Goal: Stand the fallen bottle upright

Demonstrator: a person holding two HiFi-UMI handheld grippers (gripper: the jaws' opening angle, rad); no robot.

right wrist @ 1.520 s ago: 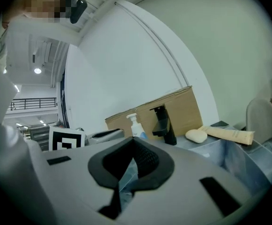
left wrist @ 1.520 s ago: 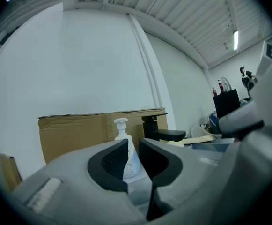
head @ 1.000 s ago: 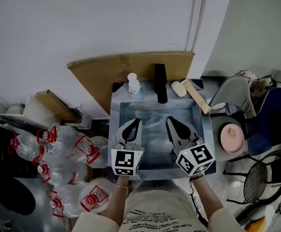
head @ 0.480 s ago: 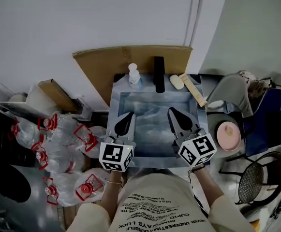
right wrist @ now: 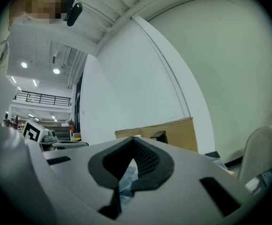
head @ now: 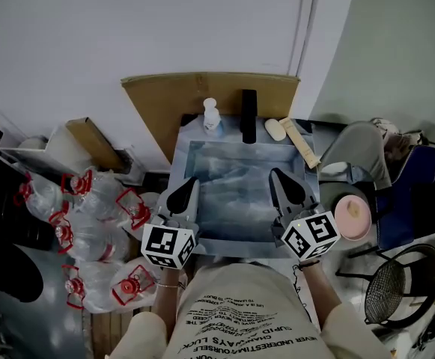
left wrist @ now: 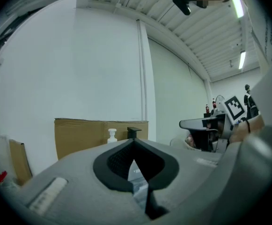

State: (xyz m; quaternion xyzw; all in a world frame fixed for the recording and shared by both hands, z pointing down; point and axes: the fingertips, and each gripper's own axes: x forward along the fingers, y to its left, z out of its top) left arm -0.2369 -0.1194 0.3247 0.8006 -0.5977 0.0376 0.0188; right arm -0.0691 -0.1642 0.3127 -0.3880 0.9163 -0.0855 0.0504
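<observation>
A: Now, the left gripper (head: pixel 193 181): open or closed?
B: Closed. Jaws pressed together tip to tip, holding nothing. Held level over the near left part of the sink (head: pixel 228 132).
A: And the right gripper (head: pixel 275 173)?
B: Same: jaws together, empty, held level over the near right part of the sink, well apart from the left one.
A: Where to look for the bottle (head: pixel 211 115)?
B: On the back rim of the sink, toward the left corner. White, with a pump top, standing upright. Well apart from both grippers, touched by neither.
A: Anything beside it?
B: Yes. To its right, a black block (head: pixel 248 116), also standing on the back rim, near but not touching. Further right, a pale bar of soap (head: pixel 275 129), then a wooden stick (head: pixel 301 142) lying aslant at the right corner. Behind all of them, a sheet of cardboard (head: pixel 165 99) standing against the white wall (head: pixel 127 28).
A: And around the sink?
B: Left of it, on the floor, a heap of clear water jugs (head: pixel 90 223) with red caps. Right of it, a pink bowl (head: pixel 352 214) and, closer to the corner of the view, a black mesh chair (head: pixel 397 283).
A: Inside the sink?
B: Hard to tell. Something wrinkled and shiny, not clear what.
</observation>
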